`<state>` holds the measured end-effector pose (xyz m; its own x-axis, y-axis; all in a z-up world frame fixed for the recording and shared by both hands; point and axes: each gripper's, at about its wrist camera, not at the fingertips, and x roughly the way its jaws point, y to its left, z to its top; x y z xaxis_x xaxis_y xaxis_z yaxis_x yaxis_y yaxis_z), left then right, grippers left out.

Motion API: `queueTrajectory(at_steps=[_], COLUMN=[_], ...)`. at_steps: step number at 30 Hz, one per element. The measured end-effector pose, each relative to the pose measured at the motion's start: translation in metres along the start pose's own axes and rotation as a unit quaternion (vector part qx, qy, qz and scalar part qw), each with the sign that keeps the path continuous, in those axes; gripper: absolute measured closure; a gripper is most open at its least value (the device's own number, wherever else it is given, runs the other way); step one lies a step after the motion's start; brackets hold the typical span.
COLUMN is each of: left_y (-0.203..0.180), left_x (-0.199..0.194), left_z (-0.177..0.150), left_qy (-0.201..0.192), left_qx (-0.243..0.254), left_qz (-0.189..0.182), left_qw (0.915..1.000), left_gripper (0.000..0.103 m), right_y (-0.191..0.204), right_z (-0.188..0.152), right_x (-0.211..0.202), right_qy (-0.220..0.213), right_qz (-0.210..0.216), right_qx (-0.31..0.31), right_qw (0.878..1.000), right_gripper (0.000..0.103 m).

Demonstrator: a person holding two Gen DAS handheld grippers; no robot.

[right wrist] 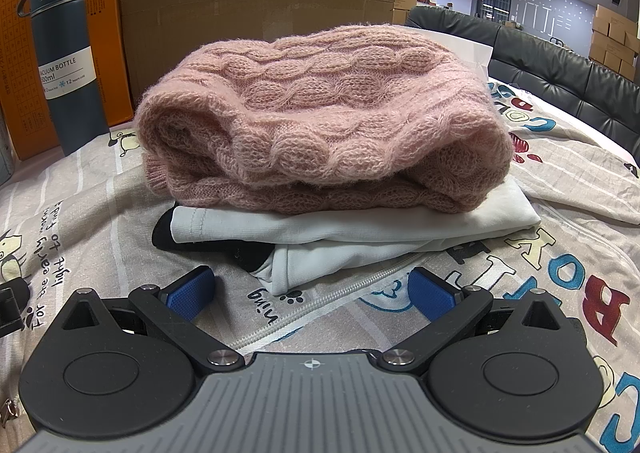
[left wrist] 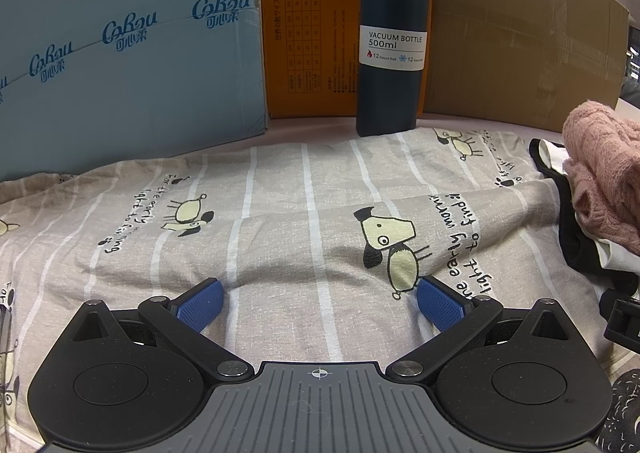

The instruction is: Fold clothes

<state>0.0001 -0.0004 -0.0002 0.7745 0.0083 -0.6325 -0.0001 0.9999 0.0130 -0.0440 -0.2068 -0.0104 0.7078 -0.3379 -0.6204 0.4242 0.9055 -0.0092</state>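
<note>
A folded pink cable-knit sweater point(right wrist: 320, 109) lies on top of a folded white and black garment point(right wrist: 360, 237), on a dog-print striped sheet point(right wrist: 80, 189). My right gripper point(right wrist: 310, 291) is open and empty just in front of this stack, above a white zipper point(right wrist: 320, 301) of a letter-print garment point(right wrist: 560, 265). My left gripper point(left wrist: 320, 303) is open and empty over the dog-print sheet point(left wrist: 280, 213). The pink sweater point(left wrist: 604, 181) and the white and black garment point(left wrist: 576, 245) show at the right edge of the left wrist view.
A dark blue vacuum bottle point(left wrist: 394, 33) stands at the back, also in the right wrist view point(right wrist: 68, 53). Behind it are a light blue box point(left wrist: 128, 53), an orange box point(left wrist: 312, 25) and a brown carton point(left wrist: 520, 41). A dark padded edge point(right wrist: 560, 65) runs at far right.
</note>
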Motion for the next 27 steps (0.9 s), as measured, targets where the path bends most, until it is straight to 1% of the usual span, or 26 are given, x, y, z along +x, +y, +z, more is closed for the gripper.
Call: queueTrajectory(at_steps=[27], left_y=[-0.0026], left_x=[0.0016], left_z=[-0.0003], left_qy=[-0.001], left_qx=[-0.001], left_qz=[0.0], left_qw=[1.0], left_gripper=[0.0], right_y=[0.0003], right_z=[-0.0002], right_x=[0.0001], right_qy=[0.0], right_qz=[0.0], right_qx=[0.0], right_qw=[1.0], right_gripper=[0.0])
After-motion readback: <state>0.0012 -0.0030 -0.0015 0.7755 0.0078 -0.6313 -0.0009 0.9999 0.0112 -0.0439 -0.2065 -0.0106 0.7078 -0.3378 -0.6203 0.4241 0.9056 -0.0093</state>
